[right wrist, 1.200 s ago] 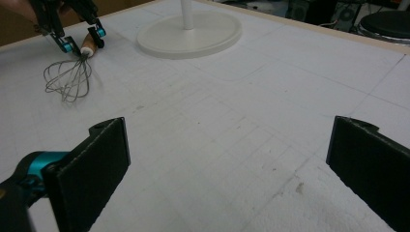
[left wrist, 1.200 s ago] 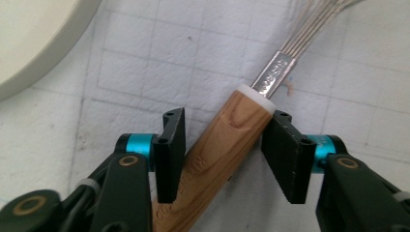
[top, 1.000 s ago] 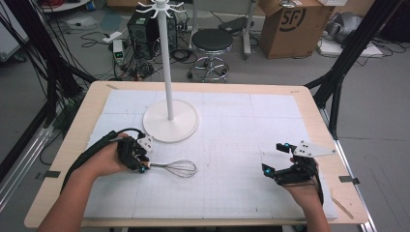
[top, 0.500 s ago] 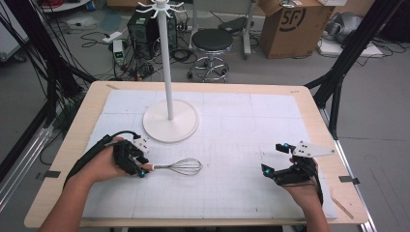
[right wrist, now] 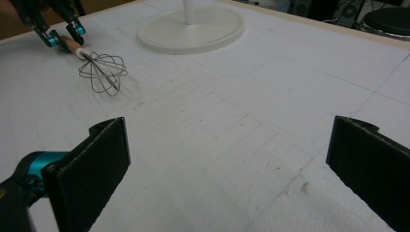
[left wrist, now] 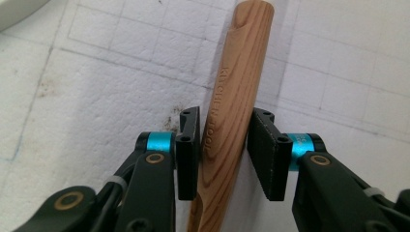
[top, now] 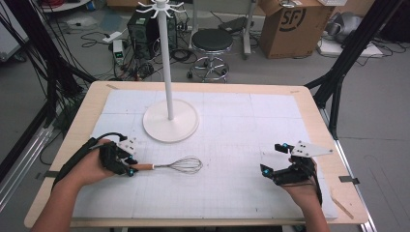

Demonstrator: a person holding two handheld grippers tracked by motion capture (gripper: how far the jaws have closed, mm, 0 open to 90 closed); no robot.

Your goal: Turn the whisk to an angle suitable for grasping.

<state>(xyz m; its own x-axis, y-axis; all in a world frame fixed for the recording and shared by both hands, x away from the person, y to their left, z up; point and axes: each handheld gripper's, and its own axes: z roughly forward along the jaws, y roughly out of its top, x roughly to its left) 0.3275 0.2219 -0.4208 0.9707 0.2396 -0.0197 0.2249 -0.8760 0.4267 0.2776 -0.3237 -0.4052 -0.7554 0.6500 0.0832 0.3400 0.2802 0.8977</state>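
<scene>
The left tool (left wrist: 223,153) had just been closing around the wooden handle (left wrist: 232,111) of the whisk (top: 167,166). Its left pad touched the wood, while a thin gap seemed to remain at the right pad, so the pinch looked loose. The whisk lay flat on the tabletop (top: 241,203), at about 6 o'clock from the white stand (top: 170,118), with its wire head at 3 o'clock from the handle. The right tool (right wrist: 227,169) rested well apart at the 3 o'clock side, its jaws spread wide with nothing between them.

The likely trouble was slip. The handle was round, smooth and tapered, and the pads sat near its free end, so a lift could let the wire head droop or the handle roll out. A skewed squeeze could also push the whisk across the sheet.

The handle was varnished, strongly grained wood with stamped lettering. The head was thin bent wire in a balloon shape. The pads were black and ribbed, and the tabletop cover was white, pebbled foam marked with a faint grid.
</scene>
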